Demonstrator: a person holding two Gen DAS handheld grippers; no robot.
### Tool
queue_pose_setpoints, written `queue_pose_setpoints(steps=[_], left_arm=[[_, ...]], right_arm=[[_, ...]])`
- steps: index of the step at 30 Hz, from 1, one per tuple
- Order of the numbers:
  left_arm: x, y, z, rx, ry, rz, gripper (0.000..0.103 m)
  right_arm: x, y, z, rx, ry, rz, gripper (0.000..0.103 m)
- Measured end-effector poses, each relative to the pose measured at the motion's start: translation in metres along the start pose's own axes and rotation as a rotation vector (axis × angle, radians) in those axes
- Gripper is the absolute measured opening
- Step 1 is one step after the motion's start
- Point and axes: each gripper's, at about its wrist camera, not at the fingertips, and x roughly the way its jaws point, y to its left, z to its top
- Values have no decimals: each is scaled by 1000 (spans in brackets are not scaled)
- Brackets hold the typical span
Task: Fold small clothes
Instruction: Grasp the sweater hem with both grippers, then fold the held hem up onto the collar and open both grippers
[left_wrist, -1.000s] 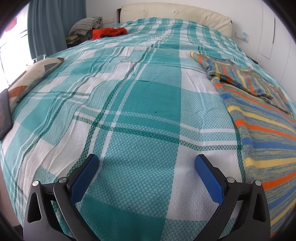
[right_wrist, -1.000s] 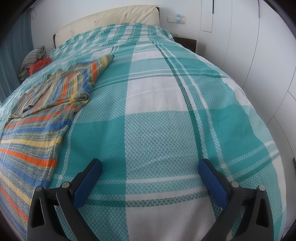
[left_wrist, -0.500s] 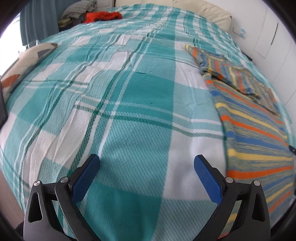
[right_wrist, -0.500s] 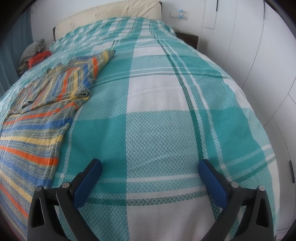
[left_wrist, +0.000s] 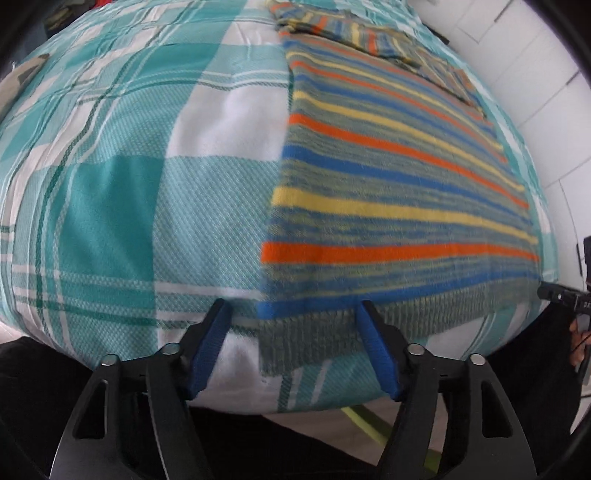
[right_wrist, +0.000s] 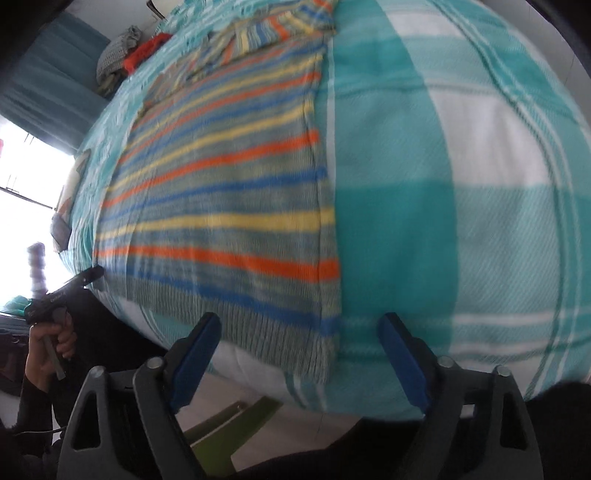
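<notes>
Sweater (left_wrist: 388, 177) lies flat on the bed's (left_wrist: 122, 192) near edge. Left tongs (left_wrist: 295, 347) and right tongs (right_wrist: 299, 354) are closing, gripping nothing yet; each could pinch bedspread with its hem corner.

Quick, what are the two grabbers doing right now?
Left gripper: closing over the striped sweater's hem corner, not pinching yet.
Right gripper: closing over the other corner, not pinching yet.

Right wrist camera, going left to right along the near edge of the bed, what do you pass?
The hand holding the left gripper → striped sweater, its ribbed hem at the bed's edge → bare teal plaid bedspread.
</notes>
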Motion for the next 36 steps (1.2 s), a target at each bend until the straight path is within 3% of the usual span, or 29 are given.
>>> queue_pose_setpoints(steps=[1,2,3,4,6,9,12,16,20,26,31,34,35,36], left_arm=[[1,-5,0,23,10,3,35],[2,-7,1,27,22,-9,5],[2,-4,2,2,27,-34,5],[0,0,5,-37,24,-66,5],[-11,11,9,-119,-18,-167,4],[-36,22,31,-182,-119,-270,4],[-55,28,71,-206,-212,-315,4],[-57,43,148,-232,-289,-330,4],[-38,54,231,-253,-307,-313,4],[8,55,328,-280,-259,-273,4],[41,54,384,-269,-237,-206,5],[48,68,415,-357,-291,-177,19],[46,73,421,-389,-292,-154,45],[43,78,423,-411,-295,-139,67]], right_arm=[[5,2,-3,-8,8,-15,74],[4,5,-5,-19,-6,-27,60],[3,4,-3,-19,-12,-9,22],[1,1,0,4,-7,30,6],[-8,-1,4,35,-23,72,7],[-37,1,16,45,-114,129,7],[-64,2,44,63,-218,199,7],[-82,5,107,53,-338,210,7],[-80,1,194,86,-397,215,7],[-54,-20,306,158,-396,197,7],[-18,-47,363,239,-355,230,7],[-1,-75,391,360,-434,378,11],[-1,-85,394,429,-485,392,25],[0,-93,394,497,-514,387,52]])
